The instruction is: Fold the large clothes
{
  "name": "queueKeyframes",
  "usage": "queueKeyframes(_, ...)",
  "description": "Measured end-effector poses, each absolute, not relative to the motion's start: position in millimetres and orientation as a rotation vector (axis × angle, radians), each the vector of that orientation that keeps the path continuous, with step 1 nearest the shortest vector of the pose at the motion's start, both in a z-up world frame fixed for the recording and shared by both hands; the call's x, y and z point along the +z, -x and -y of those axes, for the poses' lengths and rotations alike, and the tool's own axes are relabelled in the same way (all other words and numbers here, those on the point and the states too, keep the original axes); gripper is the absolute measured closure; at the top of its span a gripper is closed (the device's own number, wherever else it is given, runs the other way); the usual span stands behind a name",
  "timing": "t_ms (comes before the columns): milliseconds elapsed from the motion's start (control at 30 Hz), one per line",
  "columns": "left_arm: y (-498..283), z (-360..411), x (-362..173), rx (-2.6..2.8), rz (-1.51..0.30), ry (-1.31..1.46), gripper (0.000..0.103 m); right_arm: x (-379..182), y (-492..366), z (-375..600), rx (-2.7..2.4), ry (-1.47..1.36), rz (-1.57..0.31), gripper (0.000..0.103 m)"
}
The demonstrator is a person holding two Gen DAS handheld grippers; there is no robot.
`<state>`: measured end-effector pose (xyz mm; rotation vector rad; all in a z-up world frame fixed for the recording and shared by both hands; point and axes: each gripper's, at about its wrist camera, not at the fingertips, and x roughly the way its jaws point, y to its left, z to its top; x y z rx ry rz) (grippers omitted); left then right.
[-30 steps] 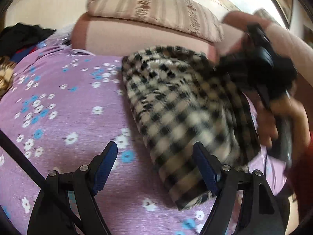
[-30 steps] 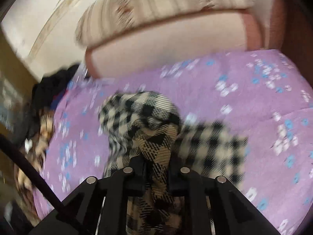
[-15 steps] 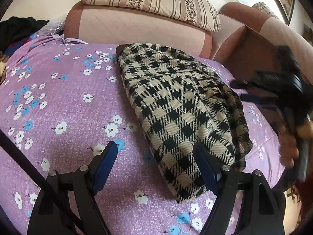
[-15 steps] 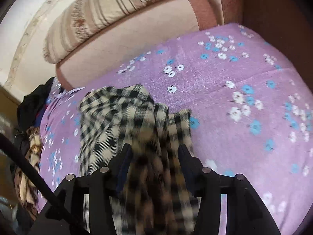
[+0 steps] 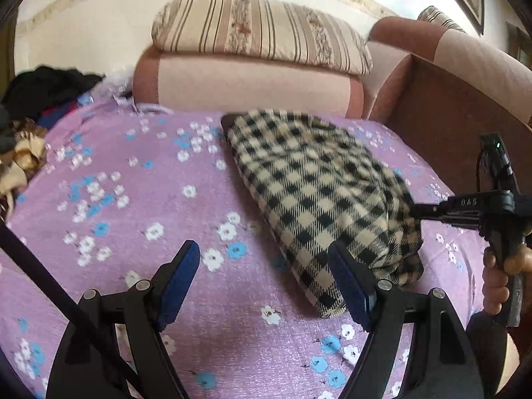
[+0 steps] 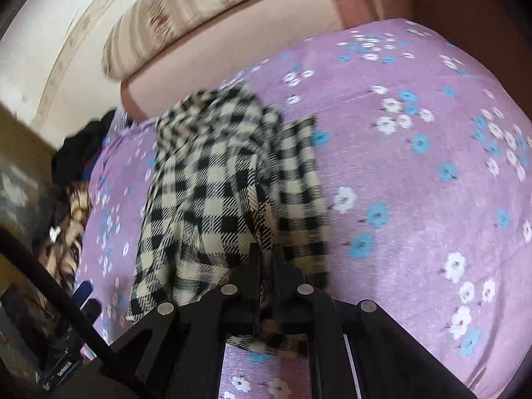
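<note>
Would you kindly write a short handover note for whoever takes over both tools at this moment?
Left tool: open, holding nothing, just beside the near end of the checked garment.
Right tool: shut on the garment's near edge.
The garment lies in a narrow folded bundle on the purple floral cover; a pile of other clothes sits at the far left.
Done: lengthwise folds. Left: probably a final fold, then set it aside.
</note>
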<state>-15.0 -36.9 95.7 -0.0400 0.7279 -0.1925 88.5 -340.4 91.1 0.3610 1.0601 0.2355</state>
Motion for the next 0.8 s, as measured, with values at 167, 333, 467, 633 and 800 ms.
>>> queueKeyframes(167, 12.0, 53.7, 105.1, -0.224, -0.714, 0.003, 0.019, 85.4, -76.1, 348.6, 0.24, -0.347, -1.042, 0.098)
queueKeyframes(333, -6.5, 107.3, 91.5, -0.294, -0.741, -0.179, 0.019, 77.8, -73.2, 349.8, 0.251, -0.295, -1.038, 0.097)
queueKeyframes(467, -17.9, 147.8, 65.7, -0.337, -0.793, -0.343, 0.025, 88.6, -65.7, 352.6, 0.262, -0.277, -0.972, 0.075)
queueKeyframes(633, -28.6, 147.0, 59.8, -0.305, -0.857, -0.326, 0.09, 105.2, -57.4, 349.0, 0.354, -0.303, -0.89, 0.038)
queueKeyframes(800, -18.1, 123.8, 99.4, -0.277, -0.82, -0.264, 0.095, 89.4, -70.7, 318.8, 0.447, -0.261, -0.94, 0.084)
